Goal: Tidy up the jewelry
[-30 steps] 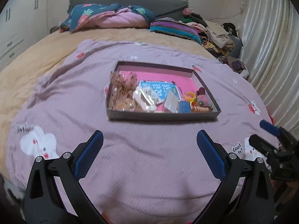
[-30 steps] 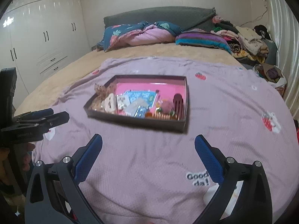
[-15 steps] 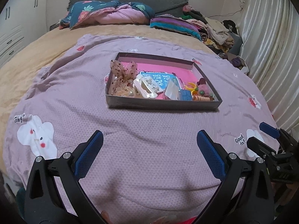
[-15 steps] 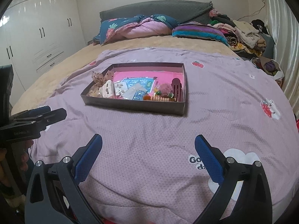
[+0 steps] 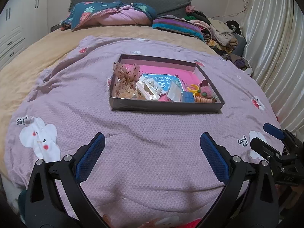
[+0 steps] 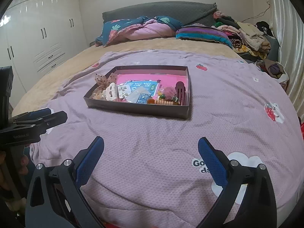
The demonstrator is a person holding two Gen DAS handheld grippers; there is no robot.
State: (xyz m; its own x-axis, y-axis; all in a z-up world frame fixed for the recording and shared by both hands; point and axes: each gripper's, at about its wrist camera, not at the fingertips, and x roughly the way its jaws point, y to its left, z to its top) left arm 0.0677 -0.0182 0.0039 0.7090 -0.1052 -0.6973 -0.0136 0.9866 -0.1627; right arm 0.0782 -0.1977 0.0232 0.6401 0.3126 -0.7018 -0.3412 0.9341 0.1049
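Jewelry tray [image 5: 163,106] lay in the middle of one lilac blanket [image 5: 133,133], both grippers wide open and holding nothing.

One shallow dark tray with a pink floor stood well ahead of the left gripper [image 5: 152,146] and the right gripper [image 6: 151,148]; each had its two blue pads spread far apart above the blanket. Inside the tray I counted one dotted fabric bow [image 5: 126,72], one white hair claw [image 5: 147,89], one blue card [image 5: 164,80], one yellow ring [image 5: 193,88], one orange spiral hair tie [image 5: 204,100] and one dark red comb clip [image 6: 180,91]. Smaller pieces were too crowded to count. Two folded quilts lay near the headboard [image 6: 161,11].
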